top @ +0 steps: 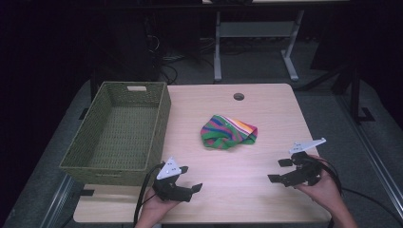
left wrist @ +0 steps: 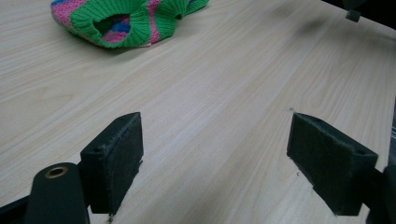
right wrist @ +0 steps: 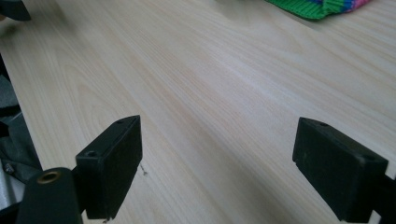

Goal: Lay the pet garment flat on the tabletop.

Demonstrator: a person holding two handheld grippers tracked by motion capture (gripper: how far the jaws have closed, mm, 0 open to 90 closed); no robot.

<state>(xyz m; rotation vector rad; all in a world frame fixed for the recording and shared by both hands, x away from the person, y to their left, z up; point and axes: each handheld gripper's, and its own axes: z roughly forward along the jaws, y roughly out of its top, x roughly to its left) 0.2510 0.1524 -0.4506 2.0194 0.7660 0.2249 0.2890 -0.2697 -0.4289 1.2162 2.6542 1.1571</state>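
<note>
Resting low at the bottom of the high view, the left gripper (top: 188, 178) sits in a hand (top: 154, 205) at lower centre-left, its jaws spread wide with nothing between them. Across from it at lower right, the right gripper (top: 280, 171) is held in the other hand (top: 324, 187), jaws likewise wide apart and empty, a grey three-cornered plate on top of each tool. Both tools hover near the front edge of the light wooden table (top: 237, 190), well apart from each other, jaws turned inward toward the middle.

Seen along the left gripper view, the two black pads (left wrist: 116, 158) frame bare wood, and the striped knitted cloth (left wrist: 126, 18) lies at the upper left of that frame, well clear of the jaws. From the right gripper view, the pads (right wrist: 112, 163) again frame bare tabletop, with a green edge of the cloth (right wrist: 322, 7) at the top right.

Farther up in the high view, that cloth (top: 229, 131) lies crumpled near the centre of the frame, showing green, pink, blue and orange stripes, touching neither tool. Left of it stands a green woven basket (top: 161, 114) at the table's left edge, well apart from the cloth. Beyond, near the table's far edge, is a round hole (top: 238, 96), and past that the legs of a grey frame (top: 217, 52) on the floor.
</note>
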